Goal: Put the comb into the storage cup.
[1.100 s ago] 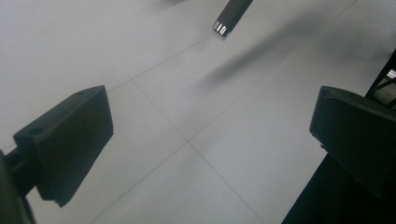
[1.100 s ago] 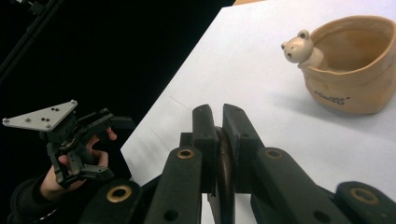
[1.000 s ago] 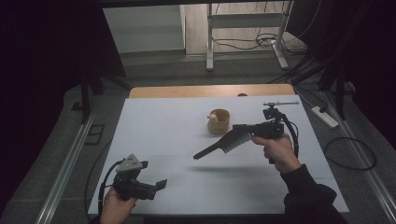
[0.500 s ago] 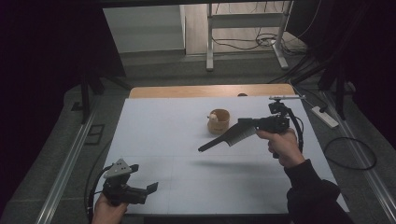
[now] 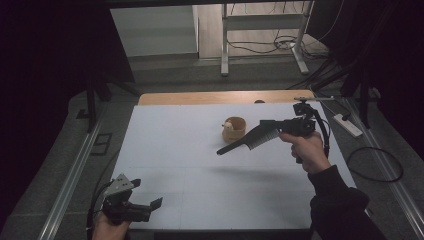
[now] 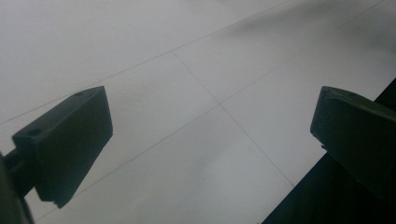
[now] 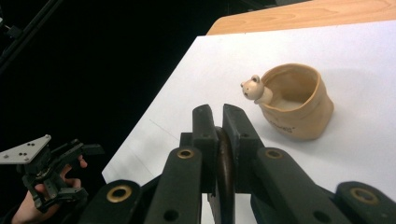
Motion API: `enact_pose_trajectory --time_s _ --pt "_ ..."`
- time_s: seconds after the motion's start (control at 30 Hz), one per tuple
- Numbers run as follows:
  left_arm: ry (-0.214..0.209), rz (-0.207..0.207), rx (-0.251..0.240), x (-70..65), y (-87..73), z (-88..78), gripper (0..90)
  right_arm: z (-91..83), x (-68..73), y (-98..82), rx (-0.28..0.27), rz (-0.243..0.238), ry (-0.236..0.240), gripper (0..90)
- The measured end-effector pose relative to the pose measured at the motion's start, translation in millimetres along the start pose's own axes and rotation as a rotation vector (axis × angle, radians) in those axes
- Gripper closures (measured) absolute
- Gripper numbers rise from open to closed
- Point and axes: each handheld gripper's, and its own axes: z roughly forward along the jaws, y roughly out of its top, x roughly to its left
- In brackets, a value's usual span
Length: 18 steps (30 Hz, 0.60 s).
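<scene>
We count two grippers, one comb and one cup on a single white table (image 5: 200, 185). Our right gripper (image 5: 272, 127) hangs above the table's far right part, its jaws pressed together on the spine of a dark comb (image 5: 248, 140); from above, the comb juts out to the left and slopes down, clear of the surface, with its shadow lying on the white top below. In the right gripper view the two black jaws stand nearly closed, with a thin brown edge of the comb (image 7: 226, 172) squeezed between them. Just beyond the comb sits one small tan cup (image 5: 234, 129), upright on the table, near the comb's teeth but not touching them. The right gripper view shows the cup (image 7: 299, 102) shaped like a soft sack, with one little bear figure (image 7: 253, 87) peeking over its rim. Our left gripper (image 5: 147, 207) rests low at the table's near left corner, well apart from the cup and comb; in the left gripper view its two jaws stand wide apart with nothing between them but bare table (image 6: 196, 116).
</scene>
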Motion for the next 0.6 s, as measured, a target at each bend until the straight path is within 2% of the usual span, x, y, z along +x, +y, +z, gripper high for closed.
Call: enact_pose_trajectory --time_s 0.17,0.37,0.6 --pt "0.014 0.004 0.005 2.1 0.0 2.2 0.0 -2.7 -0.1 5.5 -0.007 0.001 -0.009 84.2" --pt "0.005 -0.017 0.009 4.6 -0.1 3.1 0.0 -7.0 -0.4 12.0 -0.019 -0.001 -0.022 84.2" --pt "0.009 -0.016 0.019 4.5 0.3 3.9 0.0 -14.0 -1.7 19.3 -0.03 -0.003 -0.045 84.2"
